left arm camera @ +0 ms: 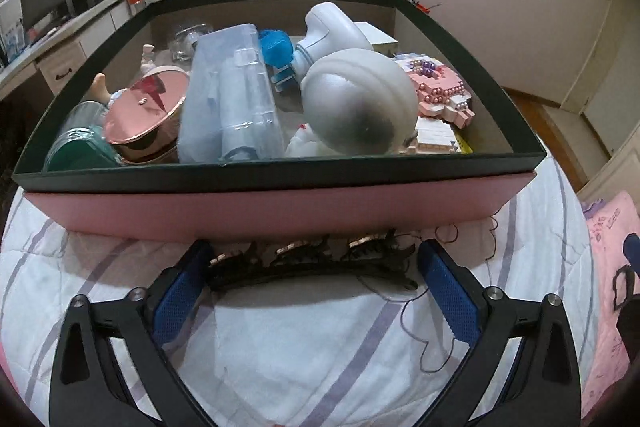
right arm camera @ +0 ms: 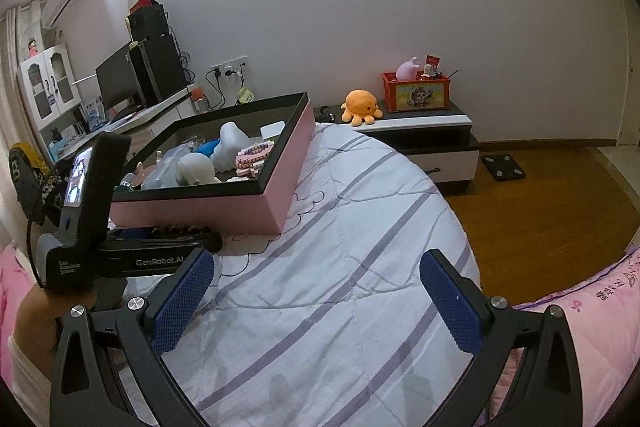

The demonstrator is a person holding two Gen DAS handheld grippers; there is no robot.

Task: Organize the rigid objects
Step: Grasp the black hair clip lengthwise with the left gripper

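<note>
My left claw [left arm camera: 312, 263] is spread wide, nothing pinched, and between its two blue pads [left arm camera: 180, 291] lies the black comb-like clip [left arm camera: 312, 265] with its row of teeth and coppery bits. The clip rests on the striped quilt [left arm camera: 304, 347], just in front of the pink box [left arm camera: 276, 211], touching or nearly touching its near wall (I cannot tell which). Its long axis runs crosswise, from one pad toward the other, so its ends point at the pads and the jaws would close along its length rather than across it. That is the relation my next move turns on: I judge I would either roll the wrist to take it across the narrow way or accept an end-to-end pinch, which could bow it or let it slip. A thin dark cord [left arm camera: 424, 339] trails from its right end over the quilt and might drag along. My right claw [right arm camera: 316, 291] is also spread and empty, hovering over bare quilt well to the side, so the left is much the nearer. Beyond the clip, the box already holds a clear case [left arm camera: 228, 99], a grey dome [left arm camera: 356, 103], a copper lid [left arm camera: 144, 107] and pink blocks [left arm camera: 440, 87].
</note>
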